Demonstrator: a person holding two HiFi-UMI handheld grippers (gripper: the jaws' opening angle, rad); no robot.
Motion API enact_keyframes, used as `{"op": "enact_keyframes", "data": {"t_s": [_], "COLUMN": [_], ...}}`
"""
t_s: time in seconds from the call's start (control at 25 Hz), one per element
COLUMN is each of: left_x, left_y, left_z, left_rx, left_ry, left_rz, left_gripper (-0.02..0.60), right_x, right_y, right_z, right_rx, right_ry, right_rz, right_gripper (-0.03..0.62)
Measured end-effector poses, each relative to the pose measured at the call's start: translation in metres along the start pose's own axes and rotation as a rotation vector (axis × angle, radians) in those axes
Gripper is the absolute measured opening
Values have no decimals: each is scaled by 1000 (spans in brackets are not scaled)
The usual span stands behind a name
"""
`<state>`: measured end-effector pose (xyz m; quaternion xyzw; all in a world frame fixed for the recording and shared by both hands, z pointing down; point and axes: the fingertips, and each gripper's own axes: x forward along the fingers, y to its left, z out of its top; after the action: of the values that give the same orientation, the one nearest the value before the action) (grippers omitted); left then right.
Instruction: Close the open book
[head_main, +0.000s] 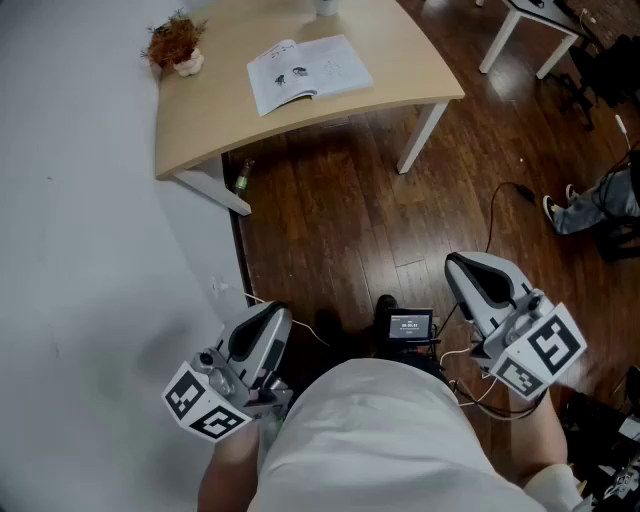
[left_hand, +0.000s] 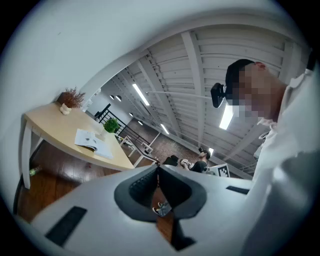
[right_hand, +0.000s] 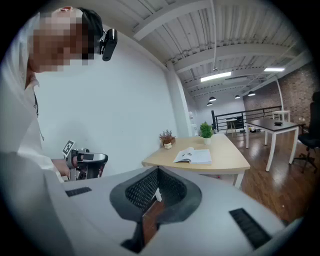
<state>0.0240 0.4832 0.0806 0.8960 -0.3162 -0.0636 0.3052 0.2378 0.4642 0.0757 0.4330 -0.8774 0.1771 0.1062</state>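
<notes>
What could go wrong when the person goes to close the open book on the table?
The book lies near the table edge, so a push with the shut left gripper or right gripper might slide it off. A cable on the floor could catch a foot.

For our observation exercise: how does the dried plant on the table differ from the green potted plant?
The dried plant has brownish-red sprigs; the green plant is leafy and bright. The dried plant stands at the wall-side edge; the green plant stands further along, beyond the open book. Both are small, upright, in pale pots on the tan table.
</notes>
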Motion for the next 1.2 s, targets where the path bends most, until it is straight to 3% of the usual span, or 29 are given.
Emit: {"op": "enact_keyframes", "data": {"t_s": [0.6,0.92,1.2], "left_x": [-46,-23,33], "left_y": [43,67,103], "left_z": [15,19,45], "left_rx": [-2,-14,-20], "left_ry": [9,25,11], "left_rz": [-10,8,69], "left_gripper": [-3,-3,-3], "right_x": [46,83,147], "right_y": [52,27,-21], "right_z": [-1,-3,18], "right_rx": [-34,-57,-173], "right_ry": [11,41,76], "right_rz": [-21,1,81], "right_gripper": [-11,-11,-11]}}
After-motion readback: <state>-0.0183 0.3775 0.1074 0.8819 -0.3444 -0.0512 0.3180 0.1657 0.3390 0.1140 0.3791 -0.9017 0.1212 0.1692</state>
